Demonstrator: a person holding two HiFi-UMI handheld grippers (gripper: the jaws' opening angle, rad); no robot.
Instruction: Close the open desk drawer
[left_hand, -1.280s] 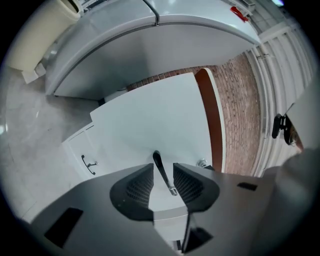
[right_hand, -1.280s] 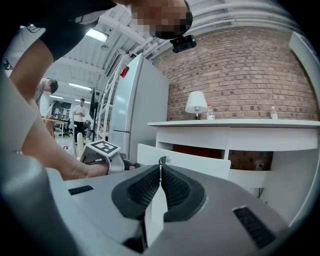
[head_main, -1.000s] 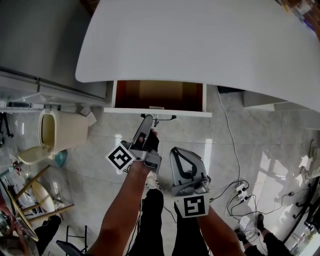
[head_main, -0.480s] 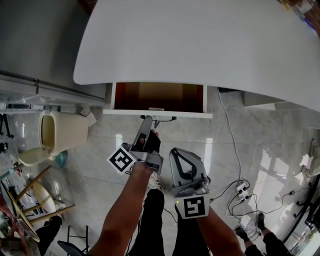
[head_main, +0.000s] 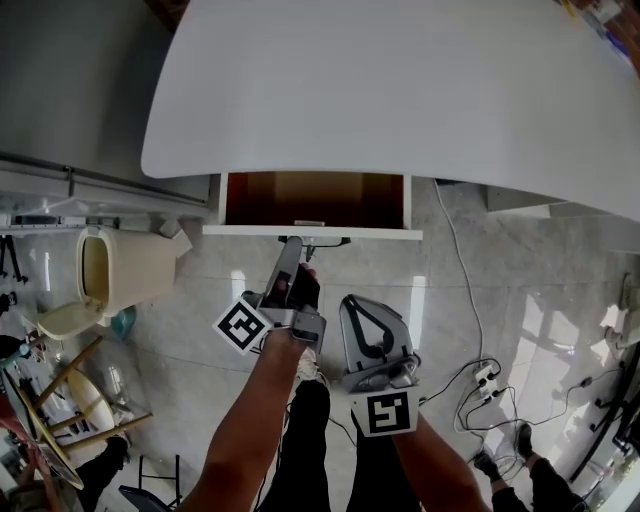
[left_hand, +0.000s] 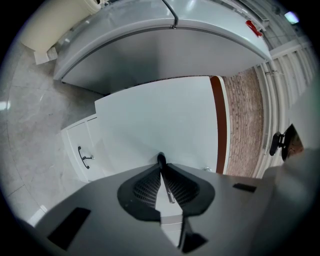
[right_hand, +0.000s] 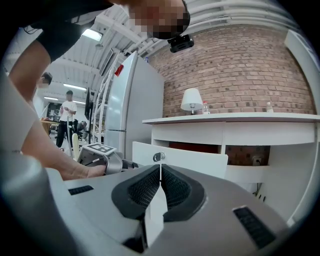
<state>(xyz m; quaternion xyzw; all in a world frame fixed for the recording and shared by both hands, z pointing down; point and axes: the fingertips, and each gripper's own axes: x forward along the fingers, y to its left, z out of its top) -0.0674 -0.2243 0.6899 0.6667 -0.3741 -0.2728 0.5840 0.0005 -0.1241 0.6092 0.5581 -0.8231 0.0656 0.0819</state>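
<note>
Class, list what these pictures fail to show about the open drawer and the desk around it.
- Back of the drawer: head view, the desk top overhangs it, so its contents cannot be told.
- The drawer handle: left gripper view, only a dark tip shows beyond the left gripper, whose jaws have just closed on it.
- The small item beside the lamp: right gripper view, too small to name.

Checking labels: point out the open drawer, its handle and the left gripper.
open drawer (head_main: 370, 233), head view, white front panel
drawer handle (head_main: 328, 241), head view, dark bar
left gripper (head_main: 293, 243), head view, jaw tips on the handle
</note>
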